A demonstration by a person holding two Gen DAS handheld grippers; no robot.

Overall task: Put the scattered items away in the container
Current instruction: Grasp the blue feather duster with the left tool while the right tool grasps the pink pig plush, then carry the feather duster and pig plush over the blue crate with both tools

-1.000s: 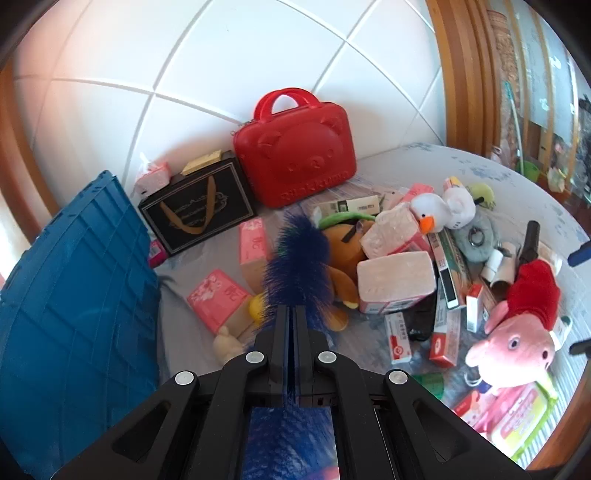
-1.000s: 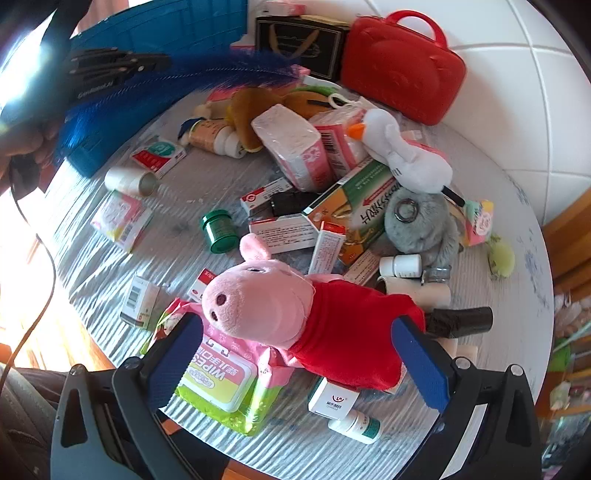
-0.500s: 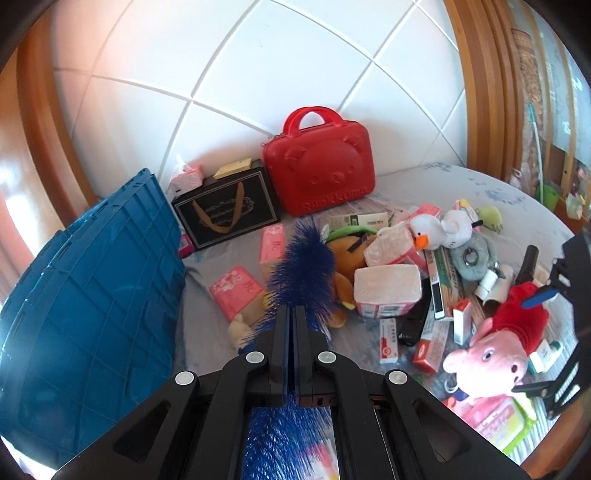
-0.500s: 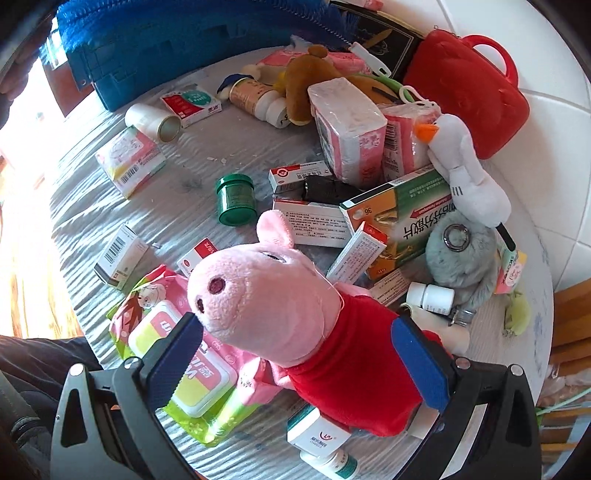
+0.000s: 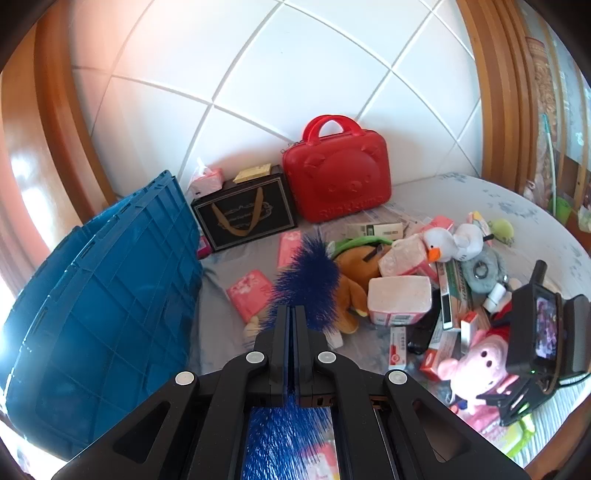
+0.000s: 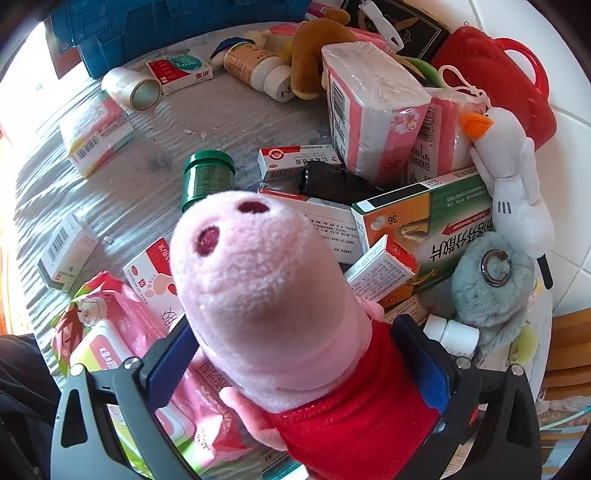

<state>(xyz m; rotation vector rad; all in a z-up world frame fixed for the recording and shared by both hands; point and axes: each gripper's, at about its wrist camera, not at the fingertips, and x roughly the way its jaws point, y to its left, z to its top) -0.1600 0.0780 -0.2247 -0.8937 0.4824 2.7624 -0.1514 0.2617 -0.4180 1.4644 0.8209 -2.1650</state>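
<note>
Left wrist view: my left gripper [image 5: 293, 314] is fully closed, its two fingers [image 5: 280, 332] pressed together on a blue feather duster [image 5: 308, 273]. The bristled tip stands out ahead of the fingertips, and more bristles show behind them, below the jaws. The duster hangs above the table [image 5: 461, 192], over a brown plush bear [image 5: 351, 269]. The blue crate [image 5: 110, 295] stands at the left, tilted in this view, with its ribbed wall facing me. Behind the clutter, against the white tiled wall, stand a black gift bag [image 5: 243, 214] and a red case [image 5: 338, 173].

Right wrist view: my right gripper [image 6: 295, 354] points steeply down, jaws spread wide on either side of a pink pig plush [image 6: 266, 291] in a red dress. Its blue pads [image 6: 424, 362] flank the body at the dress; I cannot tell whether they press on it. The pig's snout rises towards the camera. Under and beside it lies a pink wipes pack [image 6: 110, 339]. Around it on the table lie small boxes, a green jar [image 6: 208, 177], a tape roll [image 6: 133, 88], a tissue pack [image 6: 369, 107], a white goose plush [image 6: 509, 170] and a grey fluffy keyring [image 6: 487, 284]. A corner of the crate [image 6: 155, 26] shows at the top left, well apart from the pig.
</note>
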